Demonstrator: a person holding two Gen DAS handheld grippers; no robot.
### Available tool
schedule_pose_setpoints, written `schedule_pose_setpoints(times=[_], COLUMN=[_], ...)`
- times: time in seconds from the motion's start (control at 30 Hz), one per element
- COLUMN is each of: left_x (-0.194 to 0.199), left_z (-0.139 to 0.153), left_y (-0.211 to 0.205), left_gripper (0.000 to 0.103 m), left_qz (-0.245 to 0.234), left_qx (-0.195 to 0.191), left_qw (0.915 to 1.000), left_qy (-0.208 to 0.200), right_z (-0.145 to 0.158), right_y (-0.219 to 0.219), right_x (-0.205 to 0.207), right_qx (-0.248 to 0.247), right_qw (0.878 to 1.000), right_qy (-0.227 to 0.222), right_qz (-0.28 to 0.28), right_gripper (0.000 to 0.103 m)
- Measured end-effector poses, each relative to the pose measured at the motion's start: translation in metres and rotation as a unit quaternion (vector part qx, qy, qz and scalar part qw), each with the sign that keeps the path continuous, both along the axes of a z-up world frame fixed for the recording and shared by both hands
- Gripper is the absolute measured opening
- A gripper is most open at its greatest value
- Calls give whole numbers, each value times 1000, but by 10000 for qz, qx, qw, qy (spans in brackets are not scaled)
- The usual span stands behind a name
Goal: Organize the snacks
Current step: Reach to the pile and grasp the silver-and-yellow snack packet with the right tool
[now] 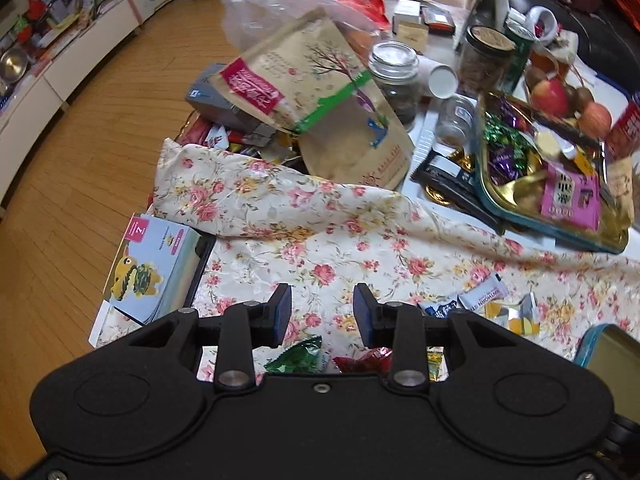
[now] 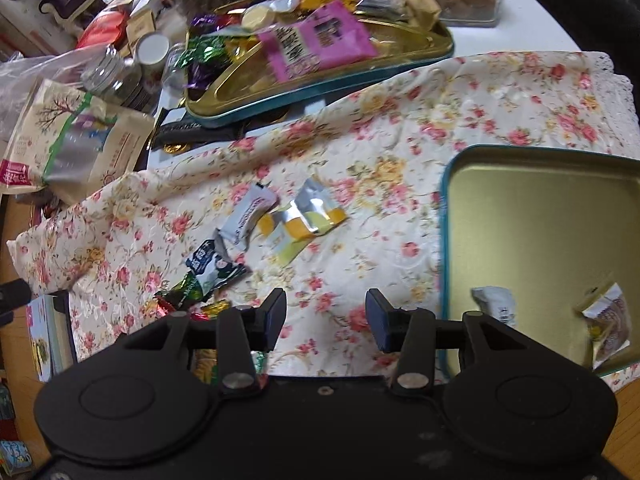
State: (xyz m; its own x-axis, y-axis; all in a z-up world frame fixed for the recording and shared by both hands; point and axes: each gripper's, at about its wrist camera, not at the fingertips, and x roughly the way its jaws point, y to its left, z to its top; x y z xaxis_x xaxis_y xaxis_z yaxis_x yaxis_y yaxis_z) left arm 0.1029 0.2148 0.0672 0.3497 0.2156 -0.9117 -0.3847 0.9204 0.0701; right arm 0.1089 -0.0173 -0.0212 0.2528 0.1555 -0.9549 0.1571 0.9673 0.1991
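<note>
Snacks (image 2: pixel 280 220) lie loose on the floral cloth (image 2: pixel 400 168), left of the gold tin (image 2: pixel 536 216). My left gripper (image 1: pixel 322 312) and right gripper (image 2: pixel 326 316) both hang released, empty. Crinkly foil wrappers could slip my pads, or I might snag the cloth. They look small, flat and shiny.

Loose snacks lie on the floral cloth (image 2: pixel 400 168), near-centre: white wrapper (image 2: pixel 250 216), silver/yellow sachets (image 2: pixel 310 220) touching it on the right, blue-white pkt (image 2: pixel 212 266) nearer and to the left, w/ green wrapper (image 2: pixel 184 290) and red/gold sweets (image 2: pixel 208 308) beside it. Right: teal-rimmed gold tin (image 2: pixel 532 216), open, holding 2 pkts at its near end, white (image 2: pixel 494 304) and brownish (image 2: pixel 610 320). Far: 2nd gold tin (image 2: pixel 320 84), heaped w/ a pink pkt (image 2: pixel 316 46) and purple/green foil sweets (image 2: pixel 204 52).
</note>
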Motion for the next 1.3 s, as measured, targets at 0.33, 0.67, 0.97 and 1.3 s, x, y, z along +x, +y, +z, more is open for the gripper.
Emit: schedule_pose_setpoints(times=[0.33,0.67,0.97,1.3], left_x=[-5,-5,1,4], left_z=[17,20,15,13], left_y=[26,32,33,25], left_gripper=[45,44,44,44], left_qz=[-80,12,81,-41], left_qx=[-608,-729,-859,-924], left_qw=[9978,9969,9961,9956], left_qy=[-247,-285,-180,-133], right_z=[-15,-41,-62,-77], right_y=[29,27,16,32], right_x=[33,64,72,92], right_qx=[-361,-89,216,389], right_qw=[9989,9977,9928,9963], right_qy=[-175,167,601,197], right_qz=[-230,-649,-1016,-739], right_gripper=[50,50,47,46])
